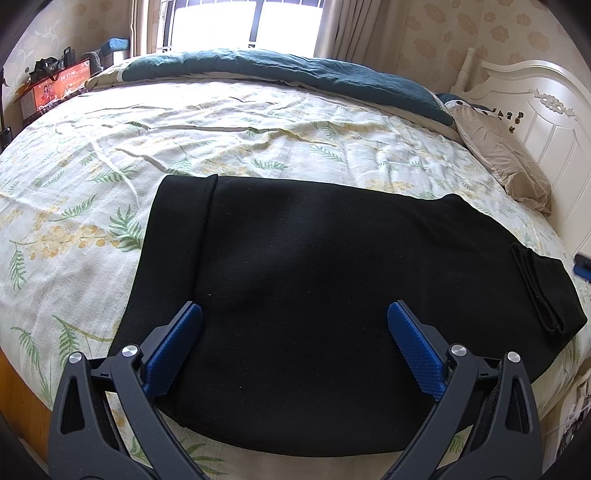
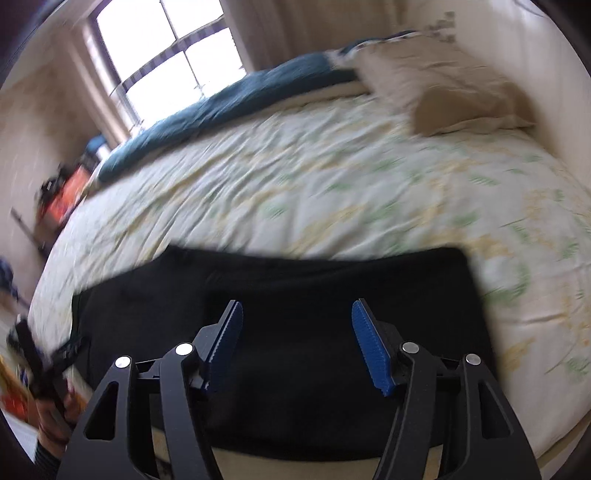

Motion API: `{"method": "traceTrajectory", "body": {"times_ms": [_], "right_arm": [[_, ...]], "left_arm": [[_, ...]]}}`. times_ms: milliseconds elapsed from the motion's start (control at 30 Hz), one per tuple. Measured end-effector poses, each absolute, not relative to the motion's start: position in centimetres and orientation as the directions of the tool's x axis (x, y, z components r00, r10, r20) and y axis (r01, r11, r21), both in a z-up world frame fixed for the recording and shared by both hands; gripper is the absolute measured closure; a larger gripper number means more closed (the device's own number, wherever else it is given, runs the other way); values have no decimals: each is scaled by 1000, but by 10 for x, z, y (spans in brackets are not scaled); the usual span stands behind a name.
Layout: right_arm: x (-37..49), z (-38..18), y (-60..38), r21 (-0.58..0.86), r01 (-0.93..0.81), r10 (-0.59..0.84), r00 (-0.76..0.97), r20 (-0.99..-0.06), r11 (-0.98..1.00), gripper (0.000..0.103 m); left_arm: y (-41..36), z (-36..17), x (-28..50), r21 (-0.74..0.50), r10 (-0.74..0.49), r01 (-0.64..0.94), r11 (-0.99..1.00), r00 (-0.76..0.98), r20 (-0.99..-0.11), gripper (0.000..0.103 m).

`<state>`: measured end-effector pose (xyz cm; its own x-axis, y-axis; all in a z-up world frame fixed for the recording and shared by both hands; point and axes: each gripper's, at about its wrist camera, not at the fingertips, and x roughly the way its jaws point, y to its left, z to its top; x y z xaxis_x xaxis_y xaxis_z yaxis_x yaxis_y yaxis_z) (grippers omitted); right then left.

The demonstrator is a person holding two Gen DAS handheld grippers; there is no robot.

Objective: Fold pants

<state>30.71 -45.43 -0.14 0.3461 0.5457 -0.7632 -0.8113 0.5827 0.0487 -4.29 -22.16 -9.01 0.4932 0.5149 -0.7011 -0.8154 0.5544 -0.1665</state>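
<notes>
Floral sheet across the bed, teal quilt bunched by the window (very bright), beige pillow against white headboard.

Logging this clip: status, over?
Left gripper open, empty. Right gripper open, empty. Black pants folded on bed. Nothing in the way.

**Black frames, blue pads on both grippers**

Left gripper: matte black arms with triangular cut-outs, silver round screws, textured blue pads. Right gripper matches, ridged blue pads. At lower left, a striped dark sleeve.
</notes>
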Motion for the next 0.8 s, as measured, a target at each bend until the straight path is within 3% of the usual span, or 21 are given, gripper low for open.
{"method": "traceTrajectory", "body": {"times_ms": [267, 533, 800], "right_arm": [[283, -54, -426, 50, -824, 480, 278, -832, 565, 42], [277, -56, -426, 31, -818, 482, 307, -821, 574, 40], [268, -60, -420, -12, -824, 467, 333, -819, 566, 32]], "left_arm": [[-224, -85, -46, -170, 508, -806, 567, 505, -697, 3], [-222, -64, -103, -237, 561, -839, 490, 512, -651, 3], [-178, -90, -151, -453, 381, -769, 451, 625, -682, 3]]}}
